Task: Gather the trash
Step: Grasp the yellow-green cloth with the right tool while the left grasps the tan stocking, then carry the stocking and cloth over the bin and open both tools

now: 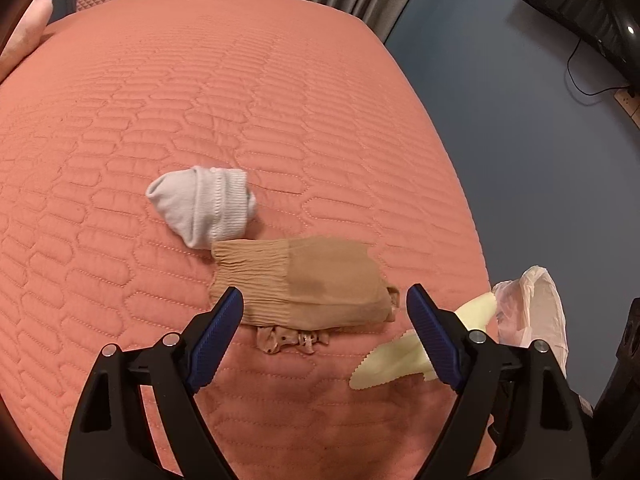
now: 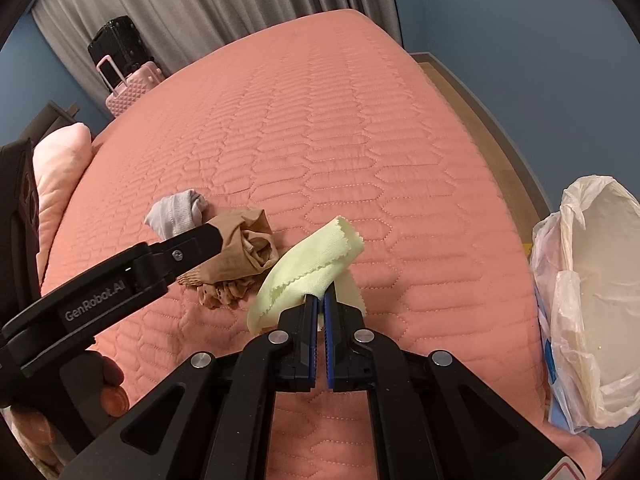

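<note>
A pale yellow cloth (image 2: 308, 268) with a zigzag edge is pinched in my right gripper (image 2: 320, 300), which is shut on it just above the bed; the same cloth (image 1: 390, 364) shows beside my left gripper. My left gripper (image 1: 325, 300) is open and hovers over a tan stocking (image 1: 320, 280) lying on the salmon quilted bed (image 1: 280, 100), its fingers apart from it. In the right wrist view the tan stocking (image 2: 244, 256) lies bunched behind my left gripper's finger (image 2: 188, 248). A rolled white sock (image 1: 204, 204) lies just beyond the stocking.
A bin lined with a thin plastic bag (image 2: 596, 292) stands off the bed's right edge, also seen as the bag (image 1: 532, 312) in the left wrist view. A pink pillow (image 2: 60, 176) lies at the left. Suitcases (image 2: 128, 76) and grey curtains stand beyond the bed.
</note>
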{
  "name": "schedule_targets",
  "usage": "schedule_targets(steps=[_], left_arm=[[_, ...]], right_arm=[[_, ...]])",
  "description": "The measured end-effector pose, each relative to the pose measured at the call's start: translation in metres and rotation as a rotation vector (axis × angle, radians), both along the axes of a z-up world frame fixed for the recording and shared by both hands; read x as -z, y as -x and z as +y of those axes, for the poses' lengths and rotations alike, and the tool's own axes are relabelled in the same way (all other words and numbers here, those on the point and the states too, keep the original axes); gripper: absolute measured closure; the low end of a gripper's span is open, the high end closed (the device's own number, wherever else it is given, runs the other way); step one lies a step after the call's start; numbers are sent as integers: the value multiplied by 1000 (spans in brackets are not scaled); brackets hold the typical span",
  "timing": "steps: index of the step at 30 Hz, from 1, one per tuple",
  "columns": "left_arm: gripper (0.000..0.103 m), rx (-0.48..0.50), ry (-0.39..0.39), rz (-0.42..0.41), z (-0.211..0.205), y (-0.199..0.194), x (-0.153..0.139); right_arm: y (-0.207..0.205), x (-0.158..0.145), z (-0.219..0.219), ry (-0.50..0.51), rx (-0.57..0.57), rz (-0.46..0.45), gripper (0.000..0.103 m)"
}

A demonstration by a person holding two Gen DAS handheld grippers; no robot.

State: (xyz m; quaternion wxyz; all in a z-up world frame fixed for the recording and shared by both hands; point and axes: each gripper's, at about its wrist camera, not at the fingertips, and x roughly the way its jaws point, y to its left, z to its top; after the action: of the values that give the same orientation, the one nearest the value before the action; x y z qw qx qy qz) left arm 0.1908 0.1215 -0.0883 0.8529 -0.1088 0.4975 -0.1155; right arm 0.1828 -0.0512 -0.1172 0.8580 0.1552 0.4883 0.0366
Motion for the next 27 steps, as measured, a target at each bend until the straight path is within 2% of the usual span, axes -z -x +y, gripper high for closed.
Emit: schedule_targets(steps=[1,6,8,11,18,24,27], left_arm=[[26,4,-11,2,-3,-1,2],[53,26,-33,36,-11,-7,14],[73,33,-42,41,-11,-6,17],[84,31,-42,28,-10,-2,15],[89,9,-41,-10,8,11,-9],[89,-18,-16,-69,23,26,-45],[89,-21,-10,-101,15,33,-60]], right_arm=[[0,0,0,-1,1,1,101],[0,2,-2,-11,1,6,100],[1,3,-3,-17,0,6,100],[3,0,-2,-23,-7,2,100],[12,-20,1,-43,-24,-40,100],[23,-55,-2,-50,-31,-105,101],[31,-74,-5,-55,-28,-139,101]])
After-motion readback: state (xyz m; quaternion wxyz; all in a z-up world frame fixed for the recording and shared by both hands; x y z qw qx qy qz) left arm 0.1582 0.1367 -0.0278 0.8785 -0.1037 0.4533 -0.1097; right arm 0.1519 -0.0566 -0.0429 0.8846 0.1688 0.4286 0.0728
